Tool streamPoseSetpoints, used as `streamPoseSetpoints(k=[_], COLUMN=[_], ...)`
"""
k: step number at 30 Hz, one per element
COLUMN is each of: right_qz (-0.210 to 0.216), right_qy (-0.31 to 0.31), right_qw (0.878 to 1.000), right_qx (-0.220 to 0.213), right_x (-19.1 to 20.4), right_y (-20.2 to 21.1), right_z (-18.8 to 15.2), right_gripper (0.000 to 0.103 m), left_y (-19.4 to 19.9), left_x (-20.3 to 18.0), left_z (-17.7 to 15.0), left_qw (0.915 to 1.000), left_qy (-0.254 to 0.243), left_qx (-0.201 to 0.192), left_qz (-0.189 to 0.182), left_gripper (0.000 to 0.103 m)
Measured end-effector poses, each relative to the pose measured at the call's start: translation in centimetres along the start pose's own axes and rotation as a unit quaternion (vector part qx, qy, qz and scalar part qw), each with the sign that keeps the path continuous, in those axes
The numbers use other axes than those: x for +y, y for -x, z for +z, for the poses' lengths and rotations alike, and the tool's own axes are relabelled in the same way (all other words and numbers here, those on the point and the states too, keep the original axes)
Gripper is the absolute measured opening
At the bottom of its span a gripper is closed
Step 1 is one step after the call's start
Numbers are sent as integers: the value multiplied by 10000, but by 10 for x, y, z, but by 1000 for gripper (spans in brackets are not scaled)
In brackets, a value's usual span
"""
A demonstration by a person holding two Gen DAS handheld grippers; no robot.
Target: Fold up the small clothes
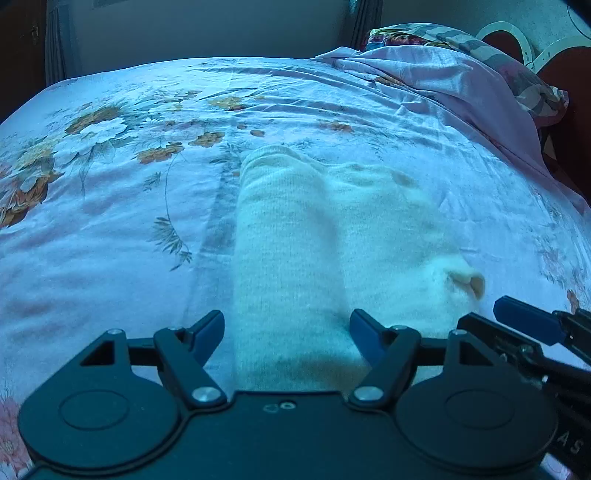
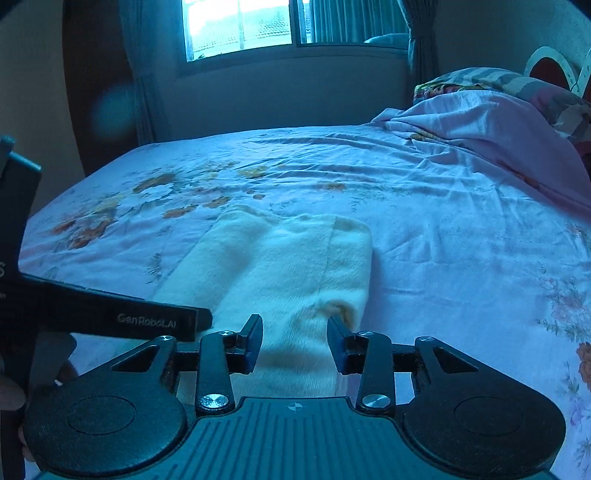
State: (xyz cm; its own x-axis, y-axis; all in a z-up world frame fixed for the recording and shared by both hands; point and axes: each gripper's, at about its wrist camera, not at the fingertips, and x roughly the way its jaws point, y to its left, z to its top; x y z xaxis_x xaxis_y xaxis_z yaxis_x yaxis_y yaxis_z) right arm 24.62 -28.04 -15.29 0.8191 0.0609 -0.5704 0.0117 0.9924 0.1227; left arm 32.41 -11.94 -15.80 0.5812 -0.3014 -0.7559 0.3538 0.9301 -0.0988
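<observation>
We are holding the left gripper (image 1: 286, 334) and right gripper (image 2: 294, 341), both with jaws released, over the folded cream knit garment (image 1: 314, 236) lying on the floral bed (image 1: 110, 206).

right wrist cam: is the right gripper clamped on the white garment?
No. The right gripper has its jaws apart, and the white garment lies flat on the bedsheet with no fold pinched between the pads.

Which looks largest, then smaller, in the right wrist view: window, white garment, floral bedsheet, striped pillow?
1. Floral bedsheet
2. White garment
3. Window, unsure: far away and cut off by the frame
4. Striped pillow, partly covered
</observation>
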Motion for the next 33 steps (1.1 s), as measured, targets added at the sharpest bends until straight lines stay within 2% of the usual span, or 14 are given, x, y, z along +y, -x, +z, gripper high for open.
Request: streamPoseSetpoints(k=[3, 5, 7, 9, 12, 15, 18, 24, 25, 28, 33], right_qz=[-49, -208, -127, -176, -103, -178, -77, 106, 148, 186, 217], right_qy=[47, 33, -334, -326, -402, -322, -641, -741, -795, -1083, -1232], right_qw=[9998, 9985, 9978, 9979, 9987, 9973, 9966, 9966, 9960, 9933, 9915], right_qx=[186, 514, 552, 536, 286, 632, 511, 357, 384, 362, 342], right_x=[3, -2, -12, -11, -7, -4, -9, -7, -8, -15, -25], right_y=[1, -9, -7, 0, 21, 14, 26, 50, 51, 54, 46], right_z=[-17, -31, -37, -35, -35, -46, -43, -37, -37, -37, -30], right_gripper=[39, 39, 39, 39, 39, 39, 39, 39, 42, 86, 86], left_y=[5, 6, 9, 13, 21, 22, 28, 45, 48, 54, 55], left_x=[-1, -2, -1, -1, -2, -5, -5, -2, -1, 6, 24], left_z=[-11, -19, -24, -26, -30, -36, -39, -46, -47, -48, -37], left_qw=[9999, 9999, 9998, 9998, 9998, 9998, 9998, 9999, 9999, 9999, 9999], left_qy=[55, 50, 83, 84, 35, -1, 26, -81, -84, -100, 100], left_qx=[81, 117, 156, 157, 170, 207, 183, 90, 75, 29, -38], left_qz=[-37, -27, -28, -11, -12, 25, 26, 12, -12, -41, -22], left_gripper=[73, 75, 75, 74, 74, 74, 74, 72, 73, 73, 73])
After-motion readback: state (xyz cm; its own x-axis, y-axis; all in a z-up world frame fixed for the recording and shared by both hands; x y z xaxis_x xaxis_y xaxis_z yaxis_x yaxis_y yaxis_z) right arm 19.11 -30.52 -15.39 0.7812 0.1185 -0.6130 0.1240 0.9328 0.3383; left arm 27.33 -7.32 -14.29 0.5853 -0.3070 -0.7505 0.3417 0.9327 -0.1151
